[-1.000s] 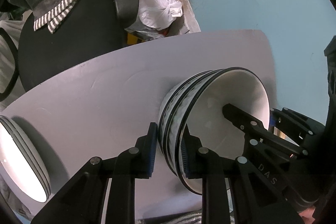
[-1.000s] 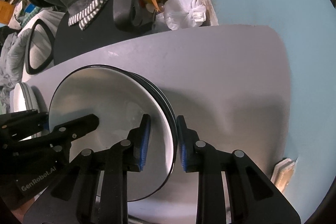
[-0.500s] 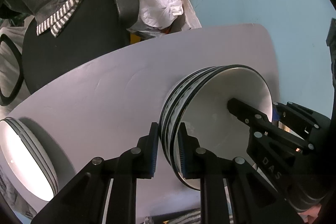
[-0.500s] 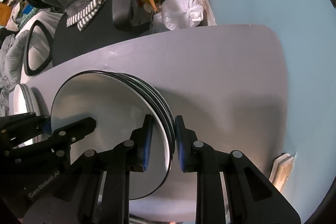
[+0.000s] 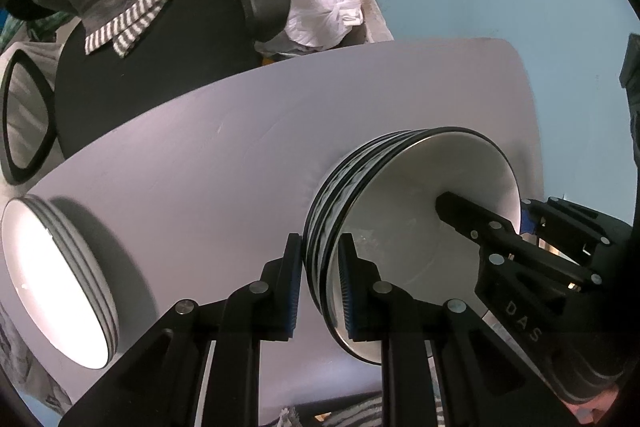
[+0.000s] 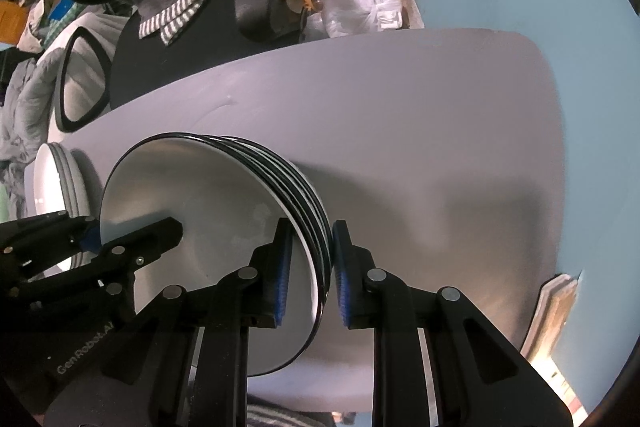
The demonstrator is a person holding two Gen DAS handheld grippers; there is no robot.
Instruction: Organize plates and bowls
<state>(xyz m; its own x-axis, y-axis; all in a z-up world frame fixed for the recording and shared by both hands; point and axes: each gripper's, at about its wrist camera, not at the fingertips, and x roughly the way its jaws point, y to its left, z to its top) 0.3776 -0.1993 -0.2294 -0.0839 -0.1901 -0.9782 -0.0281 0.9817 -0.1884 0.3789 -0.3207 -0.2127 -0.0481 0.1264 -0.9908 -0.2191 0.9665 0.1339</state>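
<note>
- Glossy white bowls (image 5: pixel 416 227), black-rimmed and nested, fill the frame's centre; my left gripper (image 5: pixel 318 287) and right gripper (image 6: pixel 306 275) both pinch their rims.
- Smooth pale rounded tabletop (image 5: pixel 240 155); black office chair (image 5: pixel 160 55) upper left.

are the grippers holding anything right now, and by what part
Yes. Both grip the stack of bowls by its rim, on opposite sides: the left gripper and the right gripper each have one finger inside the top bowl and one outside.
</note>
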